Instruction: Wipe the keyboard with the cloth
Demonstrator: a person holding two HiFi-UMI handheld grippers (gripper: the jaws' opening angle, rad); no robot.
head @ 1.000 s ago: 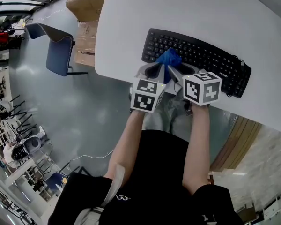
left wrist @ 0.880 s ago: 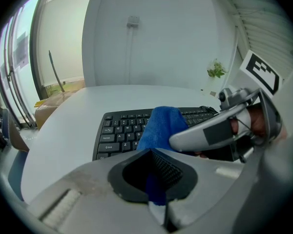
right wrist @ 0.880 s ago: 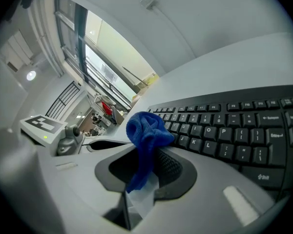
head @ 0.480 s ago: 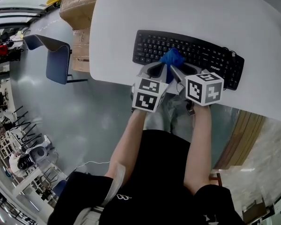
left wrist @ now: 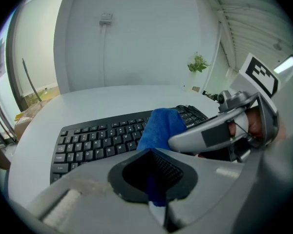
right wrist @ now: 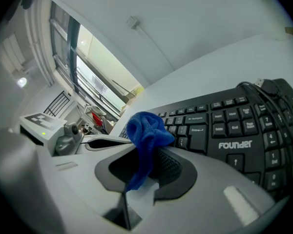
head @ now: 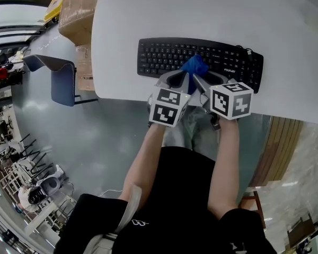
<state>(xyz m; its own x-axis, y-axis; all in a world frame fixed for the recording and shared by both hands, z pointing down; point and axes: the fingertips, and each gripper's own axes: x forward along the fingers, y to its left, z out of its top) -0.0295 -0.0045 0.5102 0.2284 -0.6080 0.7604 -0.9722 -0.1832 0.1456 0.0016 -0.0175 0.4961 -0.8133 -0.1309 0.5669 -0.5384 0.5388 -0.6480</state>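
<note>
A black keyboard [head: 164,54] lies along the near edge of a white table [head: 201,9], its cable [right wrist: 263,89] looping over the far right corner. A blue cloth [head: 195,66] sits bunched on the keys a little right of the keyboard's middle, over the rows nearest the person.

Both claws meet at that cloth. The left claw [head: 182,78] comes in from the near left with its jaws pressed together on a fold of the blue fabric; a thin strip of it runs down through the pinch, and the rest rises in a soft peak just beyond the tips. The right claw [head: 199,79] comes in from the near right, angled toward the left one, and its jaws are likewise closed on the cloth – a twisted tail of fabric hangs down into the gap, while the bulk of it puffs up above the tips and rests against the keys. The two claws lie close beside each other, almost tip to tip, with the cloth gathered between them.

Left of the table, on the grey floor [head: 95,142], a blue chair [head: 61,81] stands near some cardboard boxes [head: 77,12].
</note>
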